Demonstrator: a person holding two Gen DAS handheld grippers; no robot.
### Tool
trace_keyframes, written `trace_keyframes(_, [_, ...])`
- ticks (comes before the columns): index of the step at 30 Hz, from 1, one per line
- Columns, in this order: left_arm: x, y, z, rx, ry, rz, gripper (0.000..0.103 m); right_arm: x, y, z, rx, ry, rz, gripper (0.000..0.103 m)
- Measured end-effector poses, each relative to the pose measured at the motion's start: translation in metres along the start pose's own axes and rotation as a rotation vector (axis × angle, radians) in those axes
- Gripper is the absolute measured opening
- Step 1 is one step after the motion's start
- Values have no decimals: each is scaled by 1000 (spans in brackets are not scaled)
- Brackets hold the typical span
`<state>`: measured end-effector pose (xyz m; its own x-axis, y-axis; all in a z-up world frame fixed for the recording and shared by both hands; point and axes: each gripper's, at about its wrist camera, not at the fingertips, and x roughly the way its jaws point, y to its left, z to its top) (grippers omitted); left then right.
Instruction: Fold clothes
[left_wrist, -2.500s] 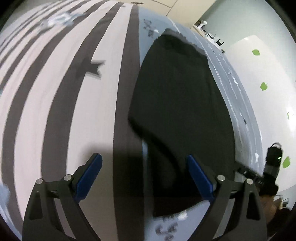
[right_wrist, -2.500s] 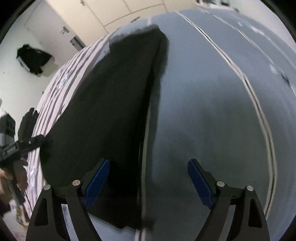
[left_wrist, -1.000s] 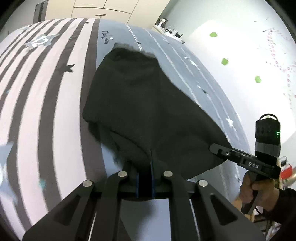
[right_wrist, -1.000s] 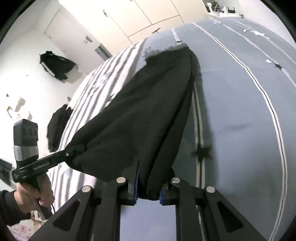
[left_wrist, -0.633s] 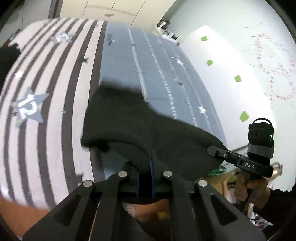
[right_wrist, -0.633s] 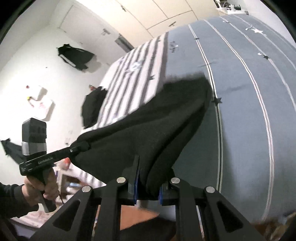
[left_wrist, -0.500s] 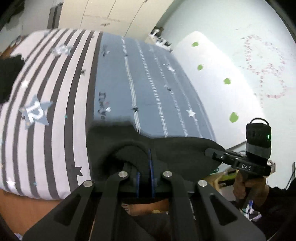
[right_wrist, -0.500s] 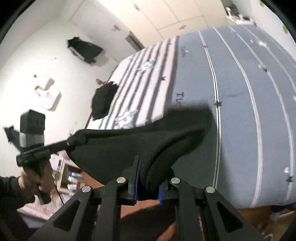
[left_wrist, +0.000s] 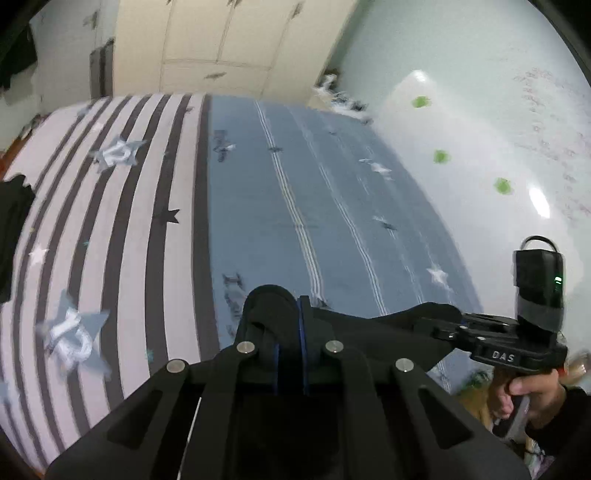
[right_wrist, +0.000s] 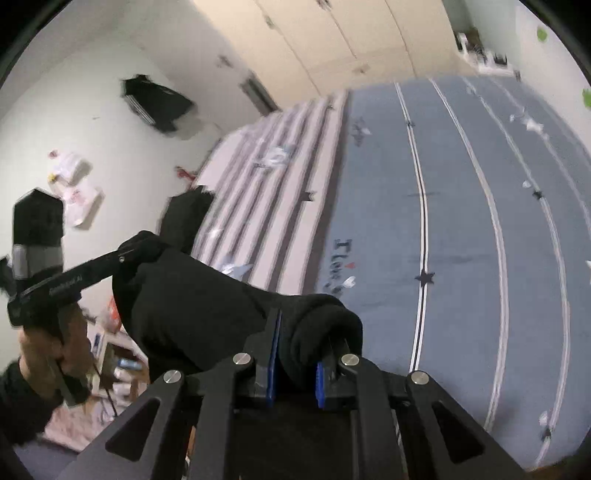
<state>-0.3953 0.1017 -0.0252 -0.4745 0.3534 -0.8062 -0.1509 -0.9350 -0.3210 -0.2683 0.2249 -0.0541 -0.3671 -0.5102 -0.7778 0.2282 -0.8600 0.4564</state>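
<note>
Pinching a thick fold of the black cloth (left_wrist: 388, 332) in the left tongs (left_wrist: 290, 314), with the blue pads almost together. Gripping a fat roll of the same cloth in the right tongs (right_wrist: 295, 350), with the pads a little apart and cloth filling the gap. Stretching the cloth from one pair of tongs to the other, up in the air, not touching the bed (left_wrist: 332, 203). Holding the right handle in the right hand (left_wrist: 517, 391) and the left handle in the left hand (right_wrist: 44, 350), both in dark sleeves. Looking down past the cloth onto the bed cover, blue with thin white lines and small stars on one half, grey and white stripes on the other. Seeing a pile of dark clothes (left_wrist: 11, 229) at the striped edge. Seeing, farther back, cream cupboard doors (left_wrist: 221, 48), green stickers (left_wrist: 439, 157) on one wall and a black top (right_wrist: 155, 99) hanging on the other.
</note>
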Motion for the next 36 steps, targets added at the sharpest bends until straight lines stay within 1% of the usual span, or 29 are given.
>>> trace_keyframes(3, [108, 48, 44, -78, 50, 53, 6, 106, -49, 68, 23, 50, -44, 13])
trace_keyframes(4, [138, 58, 57, -95, 67, 70, 6, 140, -67, 88, 51, 71, -61, 13])
trace_keyframes(6, [186, 75, 80, -101, 58, 95, 6, 192, -95, 120, 99, 84, -79, 13])
trace_keyframes(8, [221, 86, 97, -91, 46, 114, 6, 231, -118, 148, 139, 90, -94, 13])
trace_keyframes(10, [242, 92, 116, -85, 32, 118, 6, 257, -136, 171, 173, 75, -97, 13])
trace_keyframes(12, [263, 100, 134, -98, 63, 123, 6, 275, -152, 192, 208, 55, -88, 13])
trace_keyframes(13, [274, 102, 143, -98, 82, 129, 6, 283, -161, 200, 228, 67, -80, 13])
trace_keyframes(15, [287, 97, 159, -60, 97, 155, 6, 299, -175, 217, 257, 88, -69, 13])
trace_keyframes(17, [299, 95, 180, -49, 101, 172, 6, 312, -185, 234, 241, 100, -72, 13])
trace_keyframes(19, [308, 100, 201, -70, 93, 174, 6, 318, -193, 250, 239, 108, -70, 13])
trace_keyframes(21, [319, 107, 226, -88, 81, 181, 6, 321, -201, 271, 233, 97, -67, 13])
trace_keyframes(22, [324, 113, 238, -117, 71, 179, 6, 324, -206, 285, 233, 93, -63, 13])
trace_keyframes(24, [331, 127, 260, -207, 50, 147, 7, 330, -214, 315, 250, 79, -40, 13])
trace_keyframes(25, [335, 135, 268, -254, 49, 126, 12, 332, -218, 329, 269, 69, -28, 16])
trace_keyframes(26, [341, 142, 271, -297, 75, 95, 18, 335, -223, 339, 296, 61, -15, 17])
trace_keyframes(27, [351, 148, 269, -324, 126, 58, 36, 343, -226, 348, 325, 61, -2, 29])
trace_keyframes(28, [356, 152, 262, -334, 171, 33, 58, 355, -227, 351, 336, 82, 3, 59])
trace_keyframes(29, [354, 154, 256, -335, 180, 30, 65, 361, -231, 347, 338, 119, -6, 74])
trace_keyframes(30, [348, 157, 250, -336, 170, 22, 71, 363, -235, 339, 331, 145, -27, 85])
trace_keyframes(32, [322, 166, 239, -356, 82, -25, 79, 358, -239, 323, 315, 155, -26, 85])
trace_keyframes(33, [308, 171, 234, -371, 37, -53, 92, 352, -246, 313, 310, 157, -14, 85])
trace_keyframes(34, [295, 177, 229, -385, 2, -70, 97, 344, -254, 303, 310, 141, -12, 85])
trace_keyframes(36, [277, 185, 216, -368, -44, -79, 97, 328, -267, 288, 313, 124, -7, 85])
